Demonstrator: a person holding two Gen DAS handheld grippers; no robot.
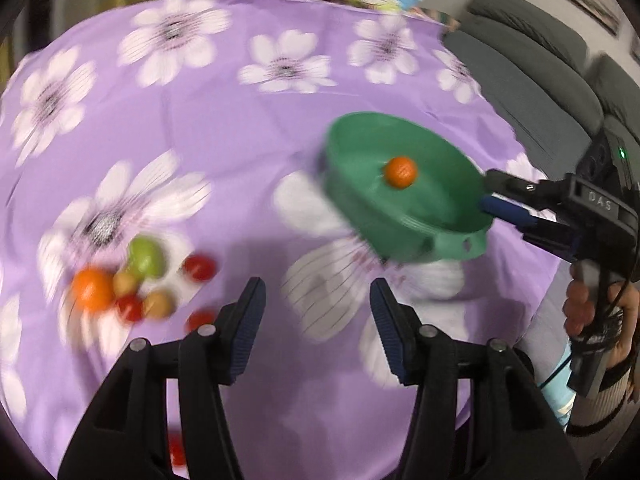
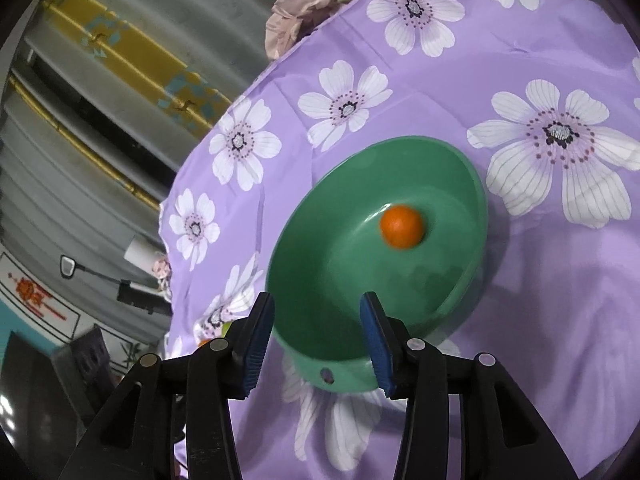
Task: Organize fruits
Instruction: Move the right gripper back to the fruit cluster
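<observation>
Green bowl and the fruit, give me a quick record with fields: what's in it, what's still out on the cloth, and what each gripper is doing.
bowl: green bowl, on the purple flowered cloth, with a holed tab on its rim
in bowl: one small orange fruit
loose fruit: cluster left of the bowl; orange, green, red and tan pieces, blurred
left gripper: open, empty, above the cloth
right gripper: open, empty, at the bowl's near rim
</observation>
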